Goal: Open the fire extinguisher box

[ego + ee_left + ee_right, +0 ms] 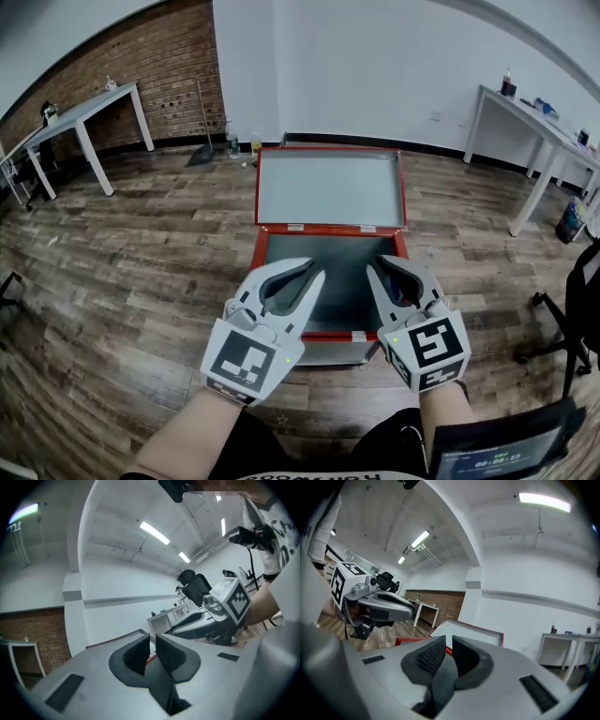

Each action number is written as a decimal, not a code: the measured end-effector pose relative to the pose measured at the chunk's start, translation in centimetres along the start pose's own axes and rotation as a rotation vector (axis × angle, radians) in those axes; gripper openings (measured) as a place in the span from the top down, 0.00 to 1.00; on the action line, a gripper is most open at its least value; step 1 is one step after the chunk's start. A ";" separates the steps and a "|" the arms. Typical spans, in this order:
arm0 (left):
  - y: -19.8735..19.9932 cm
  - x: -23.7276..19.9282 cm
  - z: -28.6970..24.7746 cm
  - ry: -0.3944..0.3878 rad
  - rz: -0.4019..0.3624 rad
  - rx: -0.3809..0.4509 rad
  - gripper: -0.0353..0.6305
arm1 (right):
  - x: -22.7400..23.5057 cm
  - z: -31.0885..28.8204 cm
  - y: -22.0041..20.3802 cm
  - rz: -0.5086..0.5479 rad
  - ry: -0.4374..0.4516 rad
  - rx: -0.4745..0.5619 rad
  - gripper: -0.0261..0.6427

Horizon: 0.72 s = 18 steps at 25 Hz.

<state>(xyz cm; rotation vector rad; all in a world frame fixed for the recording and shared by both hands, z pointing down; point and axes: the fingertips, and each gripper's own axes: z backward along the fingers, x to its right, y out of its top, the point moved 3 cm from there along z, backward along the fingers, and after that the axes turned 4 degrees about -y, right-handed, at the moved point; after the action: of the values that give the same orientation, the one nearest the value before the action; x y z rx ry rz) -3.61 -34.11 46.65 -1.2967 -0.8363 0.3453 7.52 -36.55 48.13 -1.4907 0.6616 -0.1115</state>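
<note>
From here the task looks done: the red metal fire extinguisher box (260,251) sits on the wood-plank floor (131,281) in the middle of the room, just beyond me. Its grey-lined lid (328,187) is swung fully up and leans toward the far wall. The dark interior looks bare, and I see nothing left to open. The left hand-held gripper (314,272) and the right hand-held gripper (377,265) hover side by side over the box's near edge, pointing level toward the lid and apart from it. Each has its jaws nearly closed with a thin gap, holding nothing.
</note>
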 end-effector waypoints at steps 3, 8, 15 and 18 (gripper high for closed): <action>-1.3 0.3 1.1 0.046 0.123 0.021 0.88 | -0.8 1.3 -0.9 -0.162 0.058 0.019 0.91; -3.1 1.6 1.8 0.070 0.183 0.003 0.89 | -1.8 2.1 -2.7 -0.288 0.127 -0.003 0.94; -3.6 2.3 2.4 0.076 0.282 0.032 0.93 | -3.8 2.5 -3.6 -0.308 0.172 -0.035 0.95; -2.8 1.7 2.6 0.092 0.257 0.046 0.94 | -4.0 2.9 -2.7 -0.300 0.181 -0.012 0.95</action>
<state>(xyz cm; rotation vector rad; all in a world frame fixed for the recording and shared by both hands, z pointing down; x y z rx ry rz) -4.90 -31.91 49.99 -1.3689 -0.5817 0.5013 6.51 -32.42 51.89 -1.5960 0.5790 -0.4780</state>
